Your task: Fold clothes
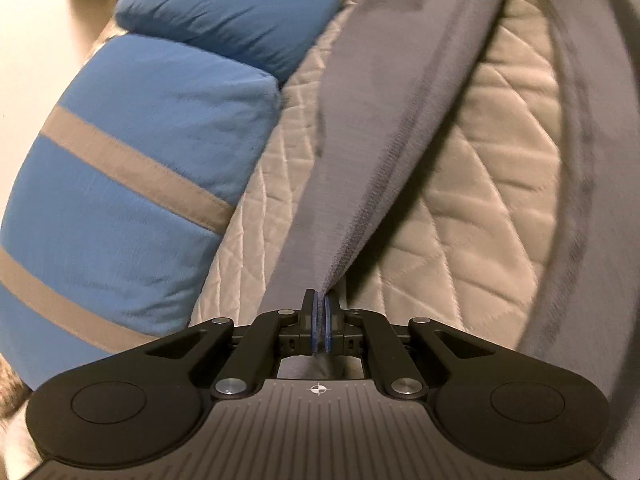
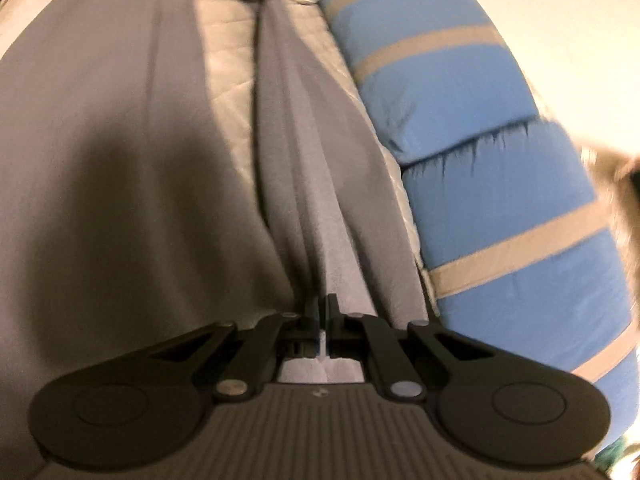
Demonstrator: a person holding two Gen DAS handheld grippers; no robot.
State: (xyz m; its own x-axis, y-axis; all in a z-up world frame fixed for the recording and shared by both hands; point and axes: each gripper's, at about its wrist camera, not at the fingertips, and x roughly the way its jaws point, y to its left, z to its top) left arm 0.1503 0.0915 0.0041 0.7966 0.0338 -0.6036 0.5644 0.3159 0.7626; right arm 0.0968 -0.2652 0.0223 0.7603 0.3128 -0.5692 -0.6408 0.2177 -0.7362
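Observation:
A grey garment [image 1: 372,120] stretches taut from my left gripper [image 1: 320,300] up and away over the quilted bed; the gripper is shut on its ribbed edge. More of the same grey cloth [image 1: 592,160] hangs along the right of that view. In the right wrist view my right gripper [image 2: 322,300] is shut on a pinched fold of the grey garment [image 2: 304,140], which runs straight ahead as a tight band. A wide part of the garment [image 2: 112,160] spreads at the left, partly in shadow. The far gripper shows only as a dark blur at the top.
Two blue pillows with grey stripes [image 1: 132,184] [image 2: 500,160] lie along the bed's edge, close beside the stretched cloth. The cream quilted bedcover [image 1: 460,200] [image 2: 224,60] lies under the garment. A pale wall [image 2: 560,20] stands behind the pillows.

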